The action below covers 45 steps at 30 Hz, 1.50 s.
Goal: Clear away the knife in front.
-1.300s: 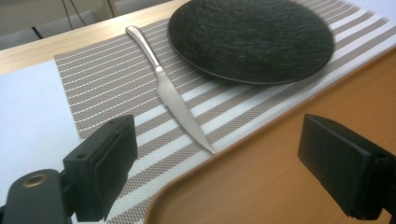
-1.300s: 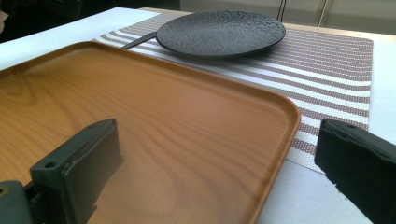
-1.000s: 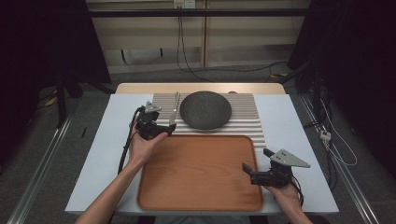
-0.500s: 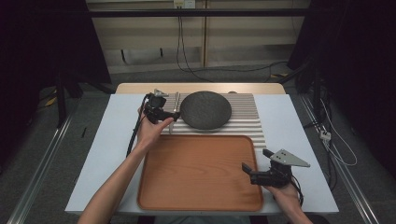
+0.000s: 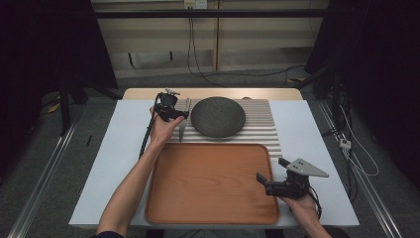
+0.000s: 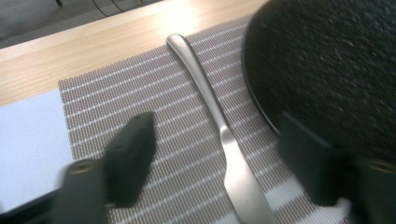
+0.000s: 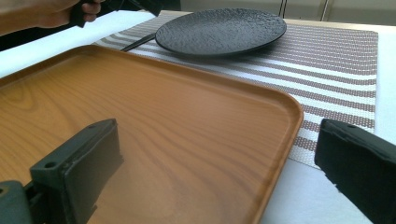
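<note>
steel knife [image 6: 219, 126] lay on the striped mat [image 5: 257, 116], upper middle of the high view, just left of the black plate [image 5: 218, 116]. the left gripper [image 6: 215, 154] hung over it, jaws apart and just closing, blade between them but untouched. judged step: the pick-up of the knife. next it needed to sink and pinch the handle squarely, clear of the plate rim. lower right, the right gripper [image 5: 270, 181] waited at the wooden tray [image 5: 198, 198] edge, jaws wide apart, holding nothing.

No text, label or number can be read anywhere. The striped placemat [image 5: 257, 124] bears a woven pattern (no lettering).
</note>
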Tool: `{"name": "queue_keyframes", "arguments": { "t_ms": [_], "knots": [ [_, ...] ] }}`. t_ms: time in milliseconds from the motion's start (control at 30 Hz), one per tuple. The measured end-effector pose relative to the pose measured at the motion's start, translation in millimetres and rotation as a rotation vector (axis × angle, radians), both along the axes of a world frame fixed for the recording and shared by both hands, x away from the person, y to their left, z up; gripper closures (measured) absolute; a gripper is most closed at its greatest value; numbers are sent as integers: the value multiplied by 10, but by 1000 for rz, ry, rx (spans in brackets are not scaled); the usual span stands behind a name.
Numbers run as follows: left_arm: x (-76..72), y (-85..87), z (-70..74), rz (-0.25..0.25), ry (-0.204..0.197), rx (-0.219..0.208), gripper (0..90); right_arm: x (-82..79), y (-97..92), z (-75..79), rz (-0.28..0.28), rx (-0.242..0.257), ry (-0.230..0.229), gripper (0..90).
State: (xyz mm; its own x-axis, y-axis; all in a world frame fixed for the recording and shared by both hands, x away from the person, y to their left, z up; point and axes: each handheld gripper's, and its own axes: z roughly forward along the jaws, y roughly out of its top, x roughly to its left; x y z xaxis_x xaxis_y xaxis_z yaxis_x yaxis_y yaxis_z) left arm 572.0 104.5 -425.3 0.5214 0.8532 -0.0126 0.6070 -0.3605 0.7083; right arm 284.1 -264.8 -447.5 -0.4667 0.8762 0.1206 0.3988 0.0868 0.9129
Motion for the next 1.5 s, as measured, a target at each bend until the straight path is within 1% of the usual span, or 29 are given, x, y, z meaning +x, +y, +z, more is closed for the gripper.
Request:
{"name": "queue_keyframes", "arguments": {
  "t_ms": [67, 100, 133, 200, 233, 300, 333, 367, 400, 433, 533, 567, 600, 667, 733, 767, 800, 833, 900, 1000, 1033, 1100, 1133, 1200, 1300, 1333, 1400, 1433, 1500],
  "knots": [
    [55, -8, -5, 8, 15, -17, 326, -7, 7, 1, 1, 2, 1, 2],
    [83, -31, -12, -1, 28, -9, 338, -10, 8, 1, 5, -1, 2, 2],
    [108, -60, -19, -7, 33, 14, 345, -10, 11, 1, 7, -2, 3, 2],
    [140, -106, -55, -3, 26, 27, 378, -7, 15, -2, 8, -1, 3, 2],
    [154, -124, -79, 3, 35, 40, 404, -5, 17, -3, 9, -1, 4, 2],
    [186, -153, -148, -5, 65, 69, 438, -4, 18, -5, 11, -1, 4, 2],
    [192, -168, -183, 12, 68, 81, 441, -5, 19, -5, 12, -2, 3, 2],
    [200, -168, -206, 13, 76, 83, 469, -8, 18, -5, 16, -5, 4, 2],
    [211, -169, -234, 16, 80, 71, 499, -10, 20, -5, 17, -5, 5, 2],
    [218, -168, -247, 19, 86, 78, 511, -11, 21, -5, 18, -6, 6, 2],
    [236, -175, -259, 27, 92, 53, 548, -8, 18, -7, 18, -5, 7, 2],
    [246, -178, -259, 18, 85, 56, 561, -8, 15, -8, 19, -8, 7, 2],
    [249, -185, -261, 19, 79, 49, 590, -7, 15, -9, 21, -8, 8, 2],
    [259, -185, -265, 12, 85, 49, 601, -8, 19, -10, 25, -12, 6, 2],
    [266, -195, -271, 16, 85, 39, 628, -12, 24, -7, 30, -13, 7, 2],
    [273, -199, -269, 12, 79, 45, 636, -12, 25, -8, 31, -13, 8, 2],
    [274, -209, -272, 21, 77, 45, 639, -12, 26, -9, 31, -13, 8, 2],
    [281, -209, -267, 25, 86, 46, 638, -9, 27, -10, 30, -11, 7, 2],
    [299, -219, -271, 29, 83, 39, 654, -5, 24, -10, 30, -9, 9, 2],
    [342, -216, -261, 27, 96, 41, 655, 6, 24, -16, 26, -7, 15, 2],
    [350, -223, -266, 37, 98, 33, 657, 6, 25, -15, 26, -6, 12, 2],
    [362, -227, -274, 41, 94, 16, 706, 3, 24, -14, 27, -8, 14, 2],
    [361, -235, -276, 43, 91, 17, 735, 1, 24, -12, 25, -9, 12, 2],
    [358, -243, -273, 21, 88, 30, 762, -3, 21, -9, 24, -10, 11, 2],
    [371, -196, -265, 17, 110, 8, 776, -7, 15, -10, 26, -13, 12, 2],
    [368, -187, -260, 20, 110, 16, 783, -7, 13, -11, 26, -11, 11, 2],
    [371, -149, -247, -7, 128, 24, 796, -11, 11, -10, 25, -12, 11, 2],
    [368, -138, -245, -11, 132, 20, 800, -12, 9, -11, 26, -13, 10, 2],
    [354, -115, -230, -31, 144, 35, 800, -13, 10, -11, 24, -11, 10, 2]
  ]
}}
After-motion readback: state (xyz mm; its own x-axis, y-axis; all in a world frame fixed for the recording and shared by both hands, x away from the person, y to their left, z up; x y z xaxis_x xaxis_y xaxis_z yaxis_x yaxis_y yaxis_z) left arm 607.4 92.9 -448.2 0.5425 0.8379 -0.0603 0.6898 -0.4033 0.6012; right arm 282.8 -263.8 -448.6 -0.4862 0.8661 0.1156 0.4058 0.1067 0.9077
